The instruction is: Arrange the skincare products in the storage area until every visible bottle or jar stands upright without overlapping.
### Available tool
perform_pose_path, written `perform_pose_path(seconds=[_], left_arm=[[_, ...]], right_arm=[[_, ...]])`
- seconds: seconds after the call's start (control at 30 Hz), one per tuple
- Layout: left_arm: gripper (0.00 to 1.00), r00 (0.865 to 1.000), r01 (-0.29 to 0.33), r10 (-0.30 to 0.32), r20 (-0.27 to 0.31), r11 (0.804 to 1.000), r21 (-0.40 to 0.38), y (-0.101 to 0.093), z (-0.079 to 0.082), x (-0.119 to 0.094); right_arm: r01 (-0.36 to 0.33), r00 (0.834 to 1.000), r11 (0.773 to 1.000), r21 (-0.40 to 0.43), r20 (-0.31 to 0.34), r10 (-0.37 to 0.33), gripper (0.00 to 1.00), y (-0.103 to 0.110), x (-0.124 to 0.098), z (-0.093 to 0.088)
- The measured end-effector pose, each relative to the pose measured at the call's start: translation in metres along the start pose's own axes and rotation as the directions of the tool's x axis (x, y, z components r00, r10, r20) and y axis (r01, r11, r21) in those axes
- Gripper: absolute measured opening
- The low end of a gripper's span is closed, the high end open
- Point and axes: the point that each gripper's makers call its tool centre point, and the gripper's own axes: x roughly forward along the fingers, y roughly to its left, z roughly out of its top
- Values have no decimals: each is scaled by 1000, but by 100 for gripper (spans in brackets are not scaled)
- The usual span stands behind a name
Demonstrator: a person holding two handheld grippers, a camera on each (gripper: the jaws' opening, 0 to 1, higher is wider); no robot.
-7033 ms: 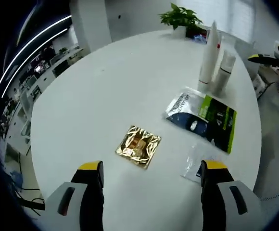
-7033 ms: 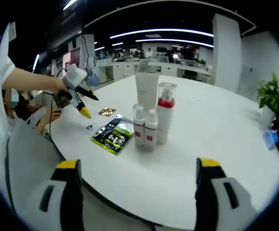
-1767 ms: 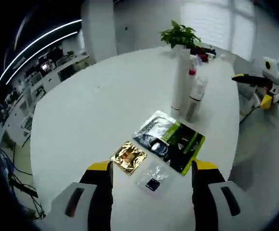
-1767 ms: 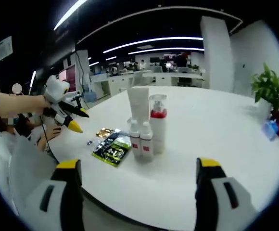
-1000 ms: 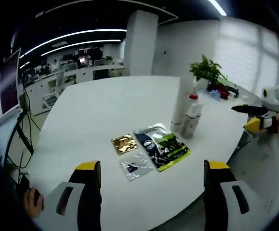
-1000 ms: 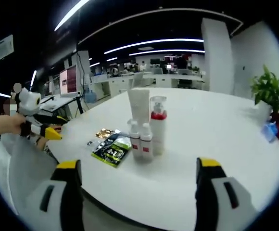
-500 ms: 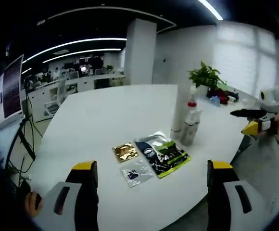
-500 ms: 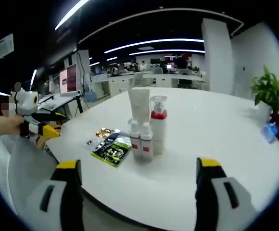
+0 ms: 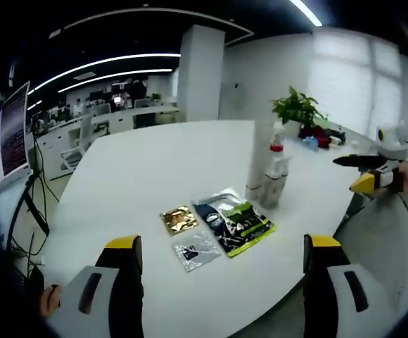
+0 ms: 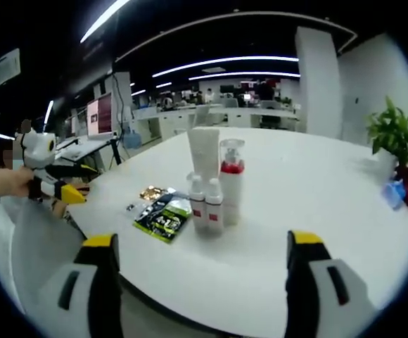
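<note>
Left gripper wide apart and holding nothing, right gripper the same, bottles upright on white table, flat packets beside them

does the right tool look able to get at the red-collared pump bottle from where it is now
Probably yes. The right tool is open and faces the pump bottle across bare white table. Two small bottles stand close against its left side, so it looks best approached from the free right side.

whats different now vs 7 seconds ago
The left gripper drew back from above the gold sachet to beyond the table edge, open and empty. Nothing was taken or released. The right gripper, bottles and green packet stayed put.
</note>
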Motion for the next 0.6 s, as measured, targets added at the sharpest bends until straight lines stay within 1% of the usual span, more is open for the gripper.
perform_pose_path(seconds=[0.6], left_arm=[[92, 1000, 12, -12, -6, 1000, 14, -3, -1, 0]], right_arm=[[5, 1000, 1000, -8, -10, -5, 99, 0, 0, -2]])
